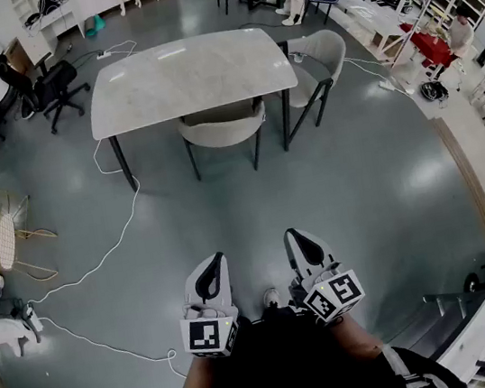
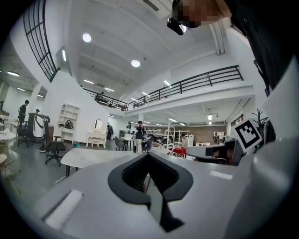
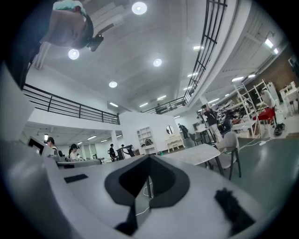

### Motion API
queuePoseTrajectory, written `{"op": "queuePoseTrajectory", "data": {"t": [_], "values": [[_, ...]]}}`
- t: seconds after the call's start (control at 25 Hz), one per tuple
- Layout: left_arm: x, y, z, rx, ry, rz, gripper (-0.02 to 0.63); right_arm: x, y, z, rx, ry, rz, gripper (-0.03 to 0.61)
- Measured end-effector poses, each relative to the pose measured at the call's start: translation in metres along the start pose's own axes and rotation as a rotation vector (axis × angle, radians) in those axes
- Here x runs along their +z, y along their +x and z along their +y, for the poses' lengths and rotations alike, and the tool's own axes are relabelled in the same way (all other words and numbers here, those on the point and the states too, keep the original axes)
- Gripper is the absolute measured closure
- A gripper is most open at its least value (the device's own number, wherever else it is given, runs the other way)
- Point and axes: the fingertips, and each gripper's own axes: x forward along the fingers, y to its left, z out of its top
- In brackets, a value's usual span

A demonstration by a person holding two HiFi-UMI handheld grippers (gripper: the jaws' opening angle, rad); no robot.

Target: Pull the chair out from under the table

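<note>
Grey chair [image 1: 223, 126] tucked under near edge of desk [image 1: 186, 69], upper centre; likely light, rigid, easy to slide on smooth floor [image 1: 228, 218]; best gripped at curved backrest rim; left gripper [image 1: 214, 264] and right gripper [image 1: 297, 239], lower centre, both closed, empty, well apart from chair.

In my head view the table [image 1: 188, 78] sits in the upper middle of the frame, with one chair [image 1: 223, 129] tucked under its lower edge and a second chair [image 1: 319, 57] at its right end. An office chair [image 1: 56, 85] stands left of the table, in the upper left, and a cable [image 1: 97, 257] trails over the floor [image 1: 244, 206] from beneath the table's left end towards the lower left. My left gripper [image 1: 213, 264] and right gripper [image 1: 295, 239] lie side by side at the lower middle, well apart from the tucked chair above them.
</note>
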Motion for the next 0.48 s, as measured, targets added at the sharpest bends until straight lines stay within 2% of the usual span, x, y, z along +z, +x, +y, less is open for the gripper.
{"op": "queuePoseTrajectory", "data": {"t": [0.28,0.48], "values": [[-0.004,0.006,-0.008,-0.018,0.001,0.006,0.606,0.0,-0.001,-0.004,0.014,-0.005,-0.004,0.563],[-0.006,0.01,-0.015,-0.017,0.001,0.009,0.606,0.002,-0.005,-0.012,0.012,0.034,-0.02,0.562]]}}
